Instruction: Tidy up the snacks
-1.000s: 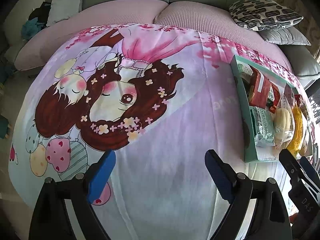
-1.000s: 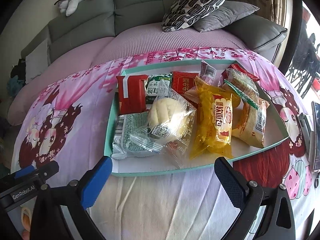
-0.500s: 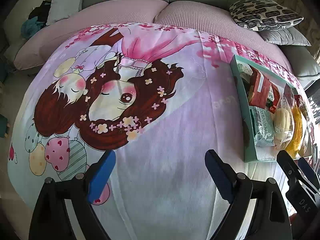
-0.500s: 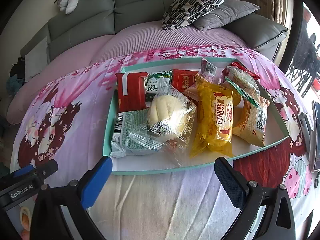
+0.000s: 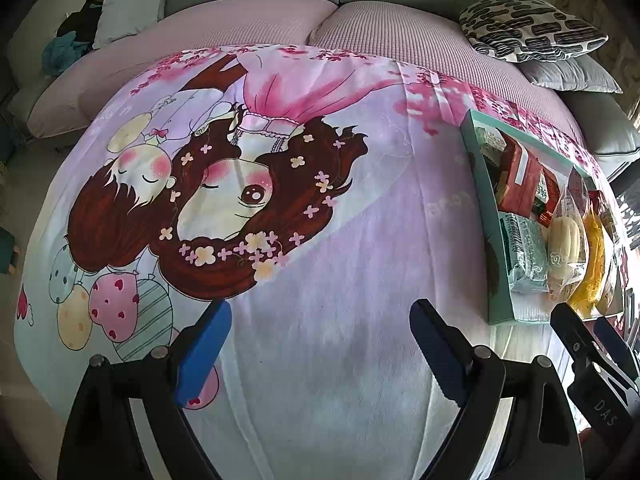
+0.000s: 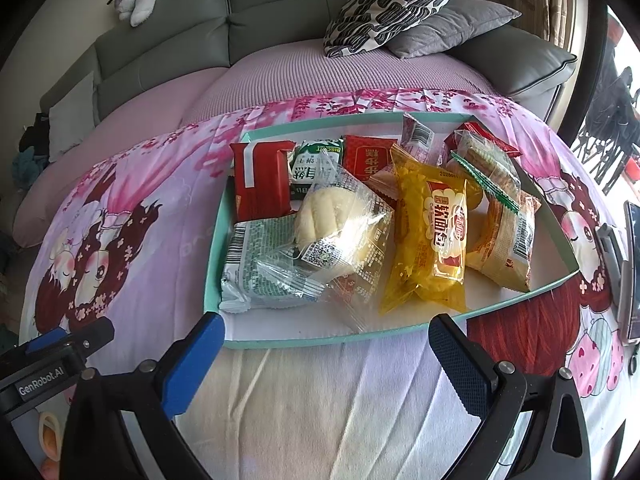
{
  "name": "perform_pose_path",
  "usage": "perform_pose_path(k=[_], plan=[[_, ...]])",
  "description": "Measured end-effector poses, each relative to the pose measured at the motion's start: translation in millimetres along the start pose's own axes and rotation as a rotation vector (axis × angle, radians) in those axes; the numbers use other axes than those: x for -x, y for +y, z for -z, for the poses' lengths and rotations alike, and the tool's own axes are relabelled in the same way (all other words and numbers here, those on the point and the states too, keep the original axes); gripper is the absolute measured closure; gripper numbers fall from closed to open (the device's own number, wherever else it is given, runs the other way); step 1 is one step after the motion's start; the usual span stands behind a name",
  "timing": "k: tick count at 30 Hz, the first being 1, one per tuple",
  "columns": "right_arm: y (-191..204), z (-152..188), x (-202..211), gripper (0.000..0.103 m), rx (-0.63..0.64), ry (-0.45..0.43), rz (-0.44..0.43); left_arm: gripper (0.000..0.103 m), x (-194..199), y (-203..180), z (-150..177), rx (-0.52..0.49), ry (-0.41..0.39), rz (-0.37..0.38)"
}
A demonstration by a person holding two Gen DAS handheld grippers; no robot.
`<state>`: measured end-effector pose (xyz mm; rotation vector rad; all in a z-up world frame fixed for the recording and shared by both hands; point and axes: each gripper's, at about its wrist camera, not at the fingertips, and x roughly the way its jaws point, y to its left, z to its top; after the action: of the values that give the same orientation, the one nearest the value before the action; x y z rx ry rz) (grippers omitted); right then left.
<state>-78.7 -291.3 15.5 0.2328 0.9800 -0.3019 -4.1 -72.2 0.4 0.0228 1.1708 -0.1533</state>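
A teal-rimmed shallow box (image 6: 340, 338) lies on the cartoon blanket and holds several snacks: a red packet (image 6: 262, 180), a green-white packet (image 6: 260, 268), a clear-wrapped bun (image 6: 336, 220), a yellow bag (image 6: 432, 232) and a tan packet (image 6: 508, 240). My right gripper (image 6: 326, 344) is open and empty, just short of the box's near rim. My left gripper (image 5: 320, 332) is open and empty over bare blanket, left of the box (image 5: 486, 240). The right gripper's side shows at the right edge of the left wrist view (image 5: 588, 344).
The cartoon-print blanket (image 5: 280, 200) covers a pink mattress in front of a grey sofa (image 6: 200, 32). A patterned pillow (image 6: 392, 4) and a grey pillow (image 6: 448, 28) lie behind the box. A phone-like device (image 6: 632, 272) lies at the blanket's right edge.
The right gripper has edged slightly closer to the box. The left gripper has barely moved. Both stay open.
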Motion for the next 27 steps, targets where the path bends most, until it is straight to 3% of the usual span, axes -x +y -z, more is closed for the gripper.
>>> perform_pose_path(k=[27], plan=[[1.8,0.2,-1.3,0.0,0.008,0.009,0.002,0.012,0.2,-2.5,0.8,0.005,0.006,0.02]])
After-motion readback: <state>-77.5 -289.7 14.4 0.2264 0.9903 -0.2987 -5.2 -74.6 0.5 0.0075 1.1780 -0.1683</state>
